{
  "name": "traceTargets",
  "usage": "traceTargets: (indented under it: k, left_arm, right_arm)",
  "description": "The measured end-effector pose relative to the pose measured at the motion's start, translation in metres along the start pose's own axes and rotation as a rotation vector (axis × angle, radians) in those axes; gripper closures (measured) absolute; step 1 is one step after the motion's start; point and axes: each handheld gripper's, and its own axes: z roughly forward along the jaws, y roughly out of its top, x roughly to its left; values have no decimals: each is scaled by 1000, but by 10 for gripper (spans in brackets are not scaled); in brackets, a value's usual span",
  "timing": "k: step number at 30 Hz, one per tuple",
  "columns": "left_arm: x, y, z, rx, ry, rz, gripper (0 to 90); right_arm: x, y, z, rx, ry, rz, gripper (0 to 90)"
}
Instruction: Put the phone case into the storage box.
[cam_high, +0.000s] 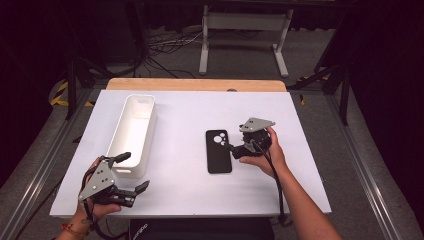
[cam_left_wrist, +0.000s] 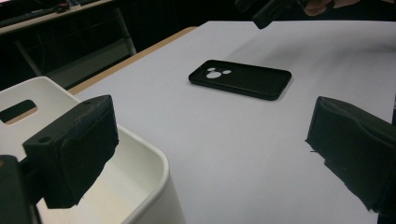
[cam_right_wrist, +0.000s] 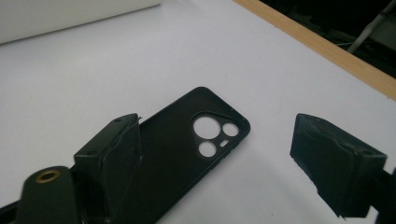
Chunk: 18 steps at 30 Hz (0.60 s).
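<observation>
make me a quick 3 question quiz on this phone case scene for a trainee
1. True or false: the phone case lies inside the white bin.
2. Which gripper is nearer the case: A left gripper, B right gripper?
3. Fill in: the right gripper's jaws stand ____.

Key
1. False; it lies flat on the table, apart from the bin.
2. B.
3. Open, with one jaw over the case in the right gripper view.
</observation>
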Motion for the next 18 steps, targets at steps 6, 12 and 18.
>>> traceTargets:
  k: [6,12,18]
  left_arm:
    - [0,-1,1,5,-1,6,26]
    - [0,-1,0,6,0,6,27]
    - [0,-1,0,5,-7,4,27]
  right_arm:
    - [-10,8,19,33,-38,25,177]
    - [-15,13,36,83,-51,51,201]
    - [-19,17,50,107,-63,55,209]
